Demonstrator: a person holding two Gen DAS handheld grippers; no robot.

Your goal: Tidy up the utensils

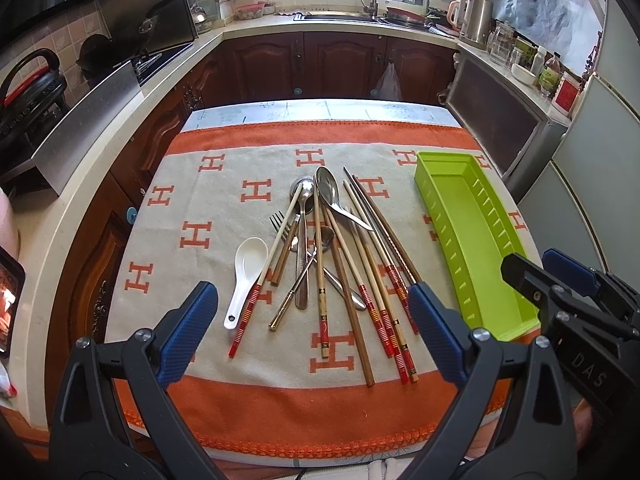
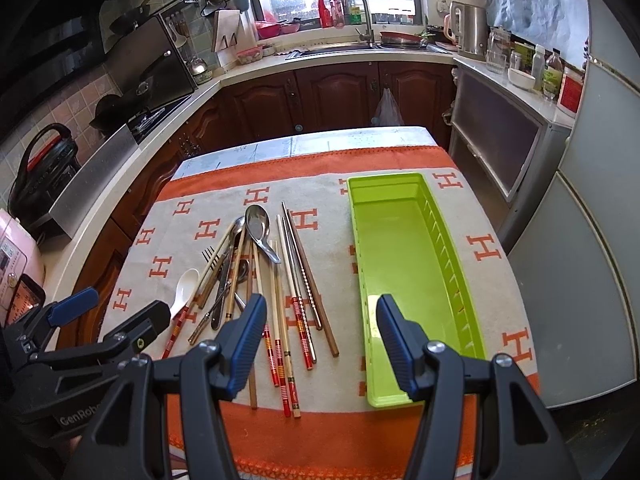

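While both tools hung above the near edge of the desk, nothing on it was being touched. The left gripper was spread wide, its blue pads well apart and holding nothing, poised over the heap of utensils. The right gripper was just as wide and just as empty, one finger above the chopstick ends and the other above the near end of the green tray.

And what a tangle that heap was! A white ceramic soup spoon lay on its left side, bowl away from me. Beside it sat a fork, then a large steel spoon resting across the upper part of the pile, with a smaller steel spoon to its left. Bamboo chopsticks with red-banded ends fanned across everything, and a pair of metal chopsticks lay along the right edge of the pile.

The tray lay lengthwise to the right of the pile, apart from it, with nothing inside. All of it lay on an orange and cream towel patterned with H shapes.
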